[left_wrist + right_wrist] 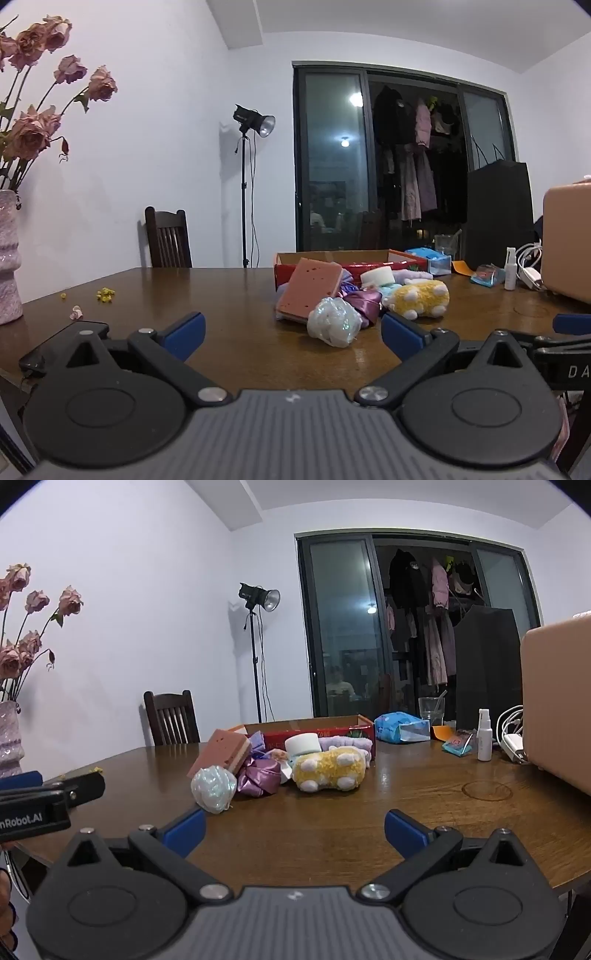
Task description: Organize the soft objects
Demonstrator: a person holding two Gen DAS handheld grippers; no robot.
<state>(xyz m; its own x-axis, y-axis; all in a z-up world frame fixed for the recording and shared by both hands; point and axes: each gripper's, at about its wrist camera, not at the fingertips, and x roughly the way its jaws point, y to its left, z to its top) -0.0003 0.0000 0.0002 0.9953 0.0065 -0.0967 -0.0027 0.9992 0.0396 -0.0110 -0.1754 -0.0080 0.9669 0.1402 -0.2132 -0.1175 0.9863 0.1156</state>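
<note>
Your left gripper (291, 334) and right gripper (294, 830): both spread wide, holding nothing, above worktop (332, 823). Yellow plush (328, 769) lies sideways, long axis left-right.

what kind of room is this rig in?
Most likely a home dining room: a wooden table with a dining chair, clothes hung behind glass sliding doors, and a vase of dried roses.
</note>
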